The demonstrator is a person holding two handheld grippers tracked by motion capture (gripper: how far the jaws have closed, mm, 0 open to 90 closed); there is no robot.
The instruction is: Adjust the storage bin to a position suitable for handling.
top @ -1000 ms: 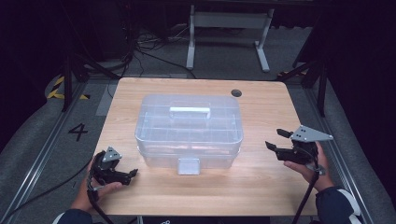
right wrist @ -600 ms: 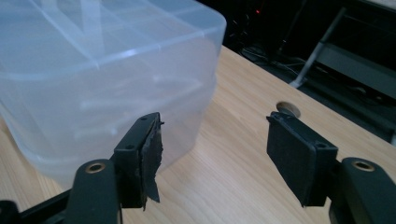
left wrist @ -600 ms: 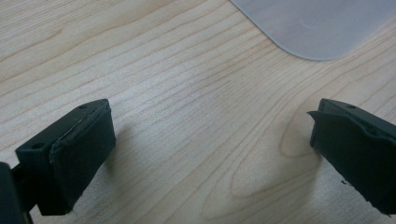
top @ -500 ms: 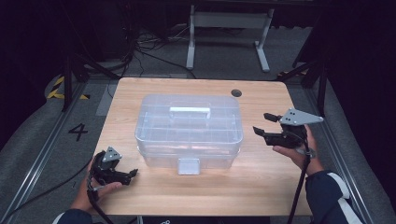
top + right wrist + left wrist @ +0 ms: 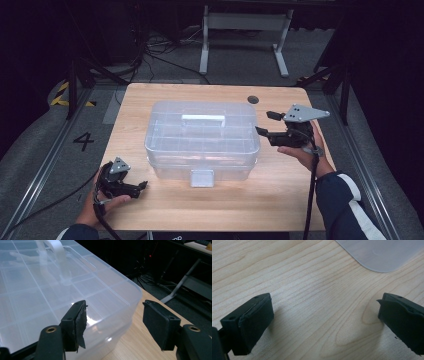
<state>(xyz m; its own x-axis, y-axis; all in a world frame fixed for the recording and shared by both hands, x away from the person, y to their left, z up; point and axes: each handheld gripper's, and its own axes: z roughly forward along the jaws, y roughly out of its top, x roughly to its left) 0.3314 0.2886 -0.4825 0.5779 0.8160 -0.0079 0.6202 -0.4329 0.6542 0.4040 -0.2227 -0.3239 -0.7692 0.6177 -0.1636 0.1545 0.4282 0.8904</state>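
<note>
Storage box (image 5: 202,140) sits mid-bench; right gripper (image 5: 270,124), jaws spread, nears its right end and should square up there. Left gripper (image 5: 131,186) rests near its front-left corner, jaws spread.

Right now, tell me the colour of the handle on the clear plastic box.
White handle, translucent; the high view shows it best.

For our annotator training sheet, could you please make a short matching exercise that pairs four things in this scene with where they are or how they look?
Things:
1. storage box
2. left claw
3. right claw
4. round hole

Descriptions:
A. open, low over bare wood at the near left corner
B. dark, in the tabletop at the far right
C. open, at the box's right end
D. clear plastic, white handle on the lid, mid-table

Pairs: 1-D, 2-A, 3-C, 4-B
</note>
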